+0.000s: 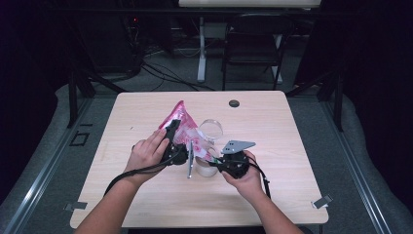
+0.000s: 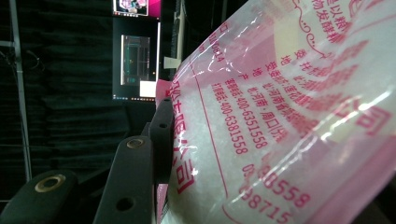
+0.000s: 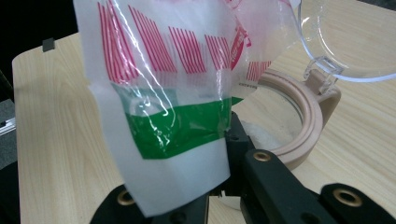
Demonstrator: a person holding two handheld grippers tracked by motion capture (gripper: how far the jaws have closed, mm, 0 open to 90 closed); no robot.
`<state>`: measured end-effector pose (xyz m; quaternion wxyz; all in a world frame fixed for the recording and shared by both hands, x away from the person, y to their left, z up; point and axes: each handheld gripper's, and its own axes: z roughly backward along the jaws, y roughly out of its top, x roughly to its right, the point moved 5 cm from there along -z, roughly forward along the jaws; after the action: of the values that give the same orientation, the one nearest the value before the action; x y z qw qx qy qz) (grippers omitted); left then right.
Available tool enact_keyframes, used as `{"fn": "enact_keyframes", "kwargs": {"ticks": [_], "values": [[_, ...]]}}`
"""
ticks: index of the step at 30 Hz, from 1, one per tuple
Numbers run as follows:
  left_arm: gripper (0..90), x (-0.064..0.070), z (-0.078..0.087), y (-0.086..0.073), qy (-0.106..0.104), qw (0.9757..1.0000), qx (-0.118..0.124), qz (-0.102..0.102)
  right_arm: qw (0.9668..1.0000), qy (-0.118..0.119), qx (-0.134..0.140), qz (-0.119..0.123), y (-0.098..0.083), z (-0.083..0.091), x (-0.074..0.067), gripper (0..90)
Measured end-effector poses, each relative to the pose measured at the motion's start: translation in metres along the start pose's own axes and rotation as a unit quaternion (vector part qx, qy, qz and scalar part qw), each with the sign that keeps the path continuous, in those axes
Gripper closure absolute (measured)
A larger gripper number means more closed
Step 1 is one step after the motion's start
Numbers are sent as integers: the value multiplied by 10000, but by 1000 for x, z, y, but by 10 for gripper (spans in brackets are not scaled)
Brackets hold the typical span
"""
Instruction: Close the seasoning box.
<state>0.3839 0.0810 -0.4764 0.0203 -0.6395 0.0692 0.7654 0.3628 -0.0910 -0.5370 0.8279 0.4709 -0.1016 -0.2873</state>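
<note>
Pink-printed plastic is what I am gripping: my left gripper (image 1: pixel 171 130) is clamping the bag (image 1: pixel 181 127) high, my right gripper (image 1: pixel 217 163) is pinching its lower corner tight. I am tipping it over the open jar (image 1: pixel 206 164) mid-table; white grains are already inside, most still bagged.
</note>
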Motion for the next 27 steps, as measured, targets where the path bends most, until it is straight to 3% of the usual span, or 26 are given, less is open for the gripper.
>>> {"fn": "enact_keyframes", "kwargs": {"ticks": [7, 8, 27], "values": [[598, -1, -1, 1, -2, 9999, 57, -85, 10000, -3, 0, 5, 0, 0, 0, 900], [598, -2, 1, 1, 7, 9999, -21, -137, 10000, -3, 0, 6, 0, 0, 0, 900], [598, -4, -1, 5, 40, 9998, 43, -178, 10000, -36, 6, -13, 0, 2, 2, 900]]}}
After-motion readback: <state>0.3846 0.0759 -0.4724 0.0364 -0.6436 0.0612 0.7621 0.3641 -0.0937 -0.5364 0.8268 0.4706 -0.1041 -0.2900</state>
